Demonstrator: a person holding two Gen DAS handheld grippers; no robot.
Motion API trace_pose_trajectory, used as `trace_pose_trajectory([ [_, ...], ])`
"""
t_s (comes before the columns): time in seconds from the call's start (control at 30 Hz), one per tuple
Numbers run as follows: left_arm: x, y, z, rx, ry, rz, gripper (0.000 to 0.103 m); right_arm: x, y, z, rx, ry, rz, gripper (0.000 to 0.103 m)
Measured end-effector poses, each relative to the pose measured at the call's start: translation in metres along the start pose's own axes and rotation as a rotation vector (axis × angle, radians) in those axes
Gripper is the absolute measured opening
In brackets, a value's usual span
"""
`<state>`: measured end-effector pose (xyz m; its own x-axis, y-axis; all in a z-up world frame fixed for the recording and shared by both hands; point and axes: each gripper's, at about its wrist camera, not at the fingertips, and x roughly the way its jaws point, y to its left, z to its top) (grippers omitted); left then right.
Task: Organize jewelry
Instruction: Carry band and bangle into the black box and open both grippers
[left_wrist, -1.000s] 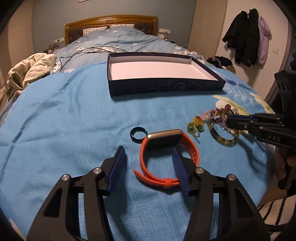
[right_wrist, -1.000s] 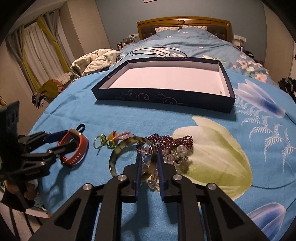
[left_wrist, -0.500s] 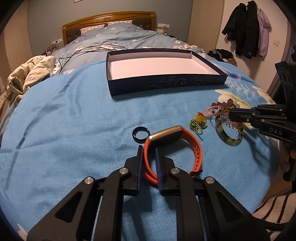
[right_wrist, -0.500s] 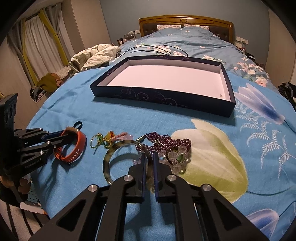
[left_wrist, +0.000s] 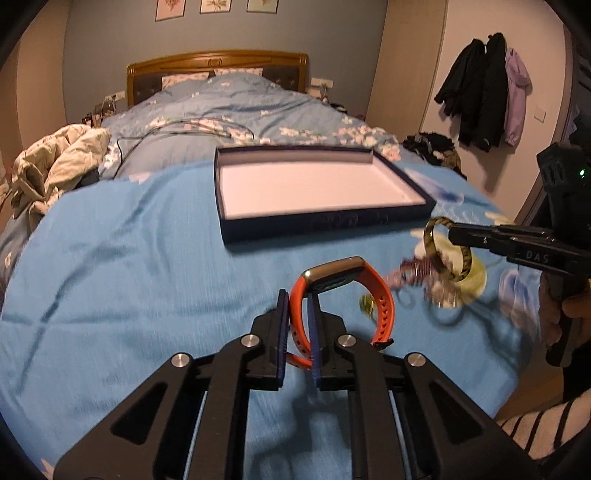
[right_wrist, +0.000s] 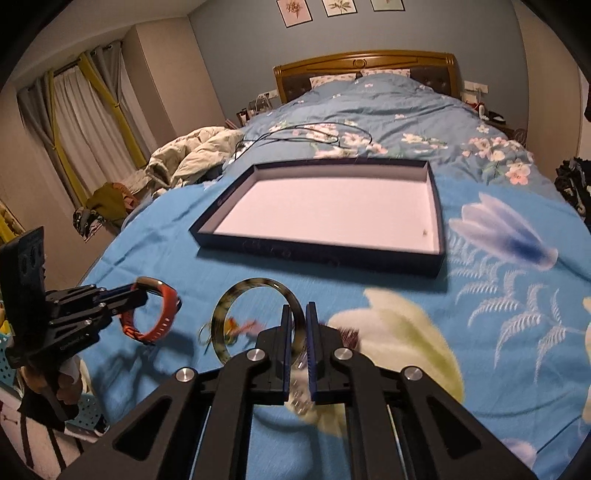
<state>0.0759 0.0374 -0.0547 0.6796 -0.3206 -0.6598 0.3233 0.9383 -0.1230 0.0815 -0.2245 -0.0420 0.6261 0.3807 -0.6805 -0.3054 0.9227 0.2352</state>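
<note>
My left gripper (left_wrist: 298, 295) is shut on the strap of an orange smart band (left_wrist: 382, 295) and holds it above the blue bedspread; both also show in the right wrist view (right_wrist: 166, 306). My right gripper (right_wrist: 296, 309) is shut on a tortoiseshell bangle (right_wrist: 236, 295) lifted off the bed; the bangle also shows in the left wrist view (left_wrist: 432, 254). A dark blue tray (left_wrist: 325, 221) with a white floor lies farther back (right_wrist: 321, 251). A purple bead necklace (left_wrist: 413, 269) and small coloured charms (right_wrist: 240, 326) lie blurred on the bedspread.
A beige quilt (left_wrist: 62, 155) is bunched at the left of the bed, with a black cable (left_wrist: 192, 125) behind the tray. Coats (left_wrist: 484, 92) hang on the right wall. Curtains (right_wrist: 74, 122) stand at the left of the room.
Both grippers have lifted their pieces off the bedspread: the left raised the orange band, the right raised the bangle. The necklace and charms stayed on the bed.
</note>
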Motion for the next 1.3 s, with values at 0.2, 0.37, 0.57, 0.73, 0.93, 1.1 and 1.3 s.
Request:
trace_pose_trajectory([
  [0.2, 0.009, 0.002, 0.033, -0.013, -0.048, 0.031, 0.010, 0.003, -0.012, 0.025, 0.009, -0.051, -0.015, 0.006],
  [0.37, 0.020, 0.000, 0.063, -0.009, -0.086, 0.045, 0.010, 0.011, -0.022, 0.044, 0.007, -0.073, -0.033, 0.006],
  [0.57, 0.039, -0.002, 0.092, 0.000, -0.102, 0.062, 0.010, 0.026, -0.041, 0.066, 0.025, -0.084, -0.051, 0.006],
  [0.73, 0.057, 0.001, 0.111, 0.004, -0.111, 0.063, 0.010, 0.044, -0.055, 0.085, 0.040, -0.075, -0.066, 0.006],
  [0.93, 0.087, 0.005, 0.132, 0.014, -0.082, 0.076, 0.011, 0.075, -0.064, 0.101, 0.034, -0.029, -0.074, 0.006],
  [1.1, 0.121, 0.013, 0.151, -0.010, -0.030, 0.078, 0.011, 0.102, -0.067, 0.113, 0.017, 0.013, -0.107, 0.006],
  [1.3, 0.167, 0.026, 0.174, -0.043, 0.051, 0.074, 0.011, 0.127, -0.077, 0.132, 0.030, 0.054, -0.125, 0.006],
])
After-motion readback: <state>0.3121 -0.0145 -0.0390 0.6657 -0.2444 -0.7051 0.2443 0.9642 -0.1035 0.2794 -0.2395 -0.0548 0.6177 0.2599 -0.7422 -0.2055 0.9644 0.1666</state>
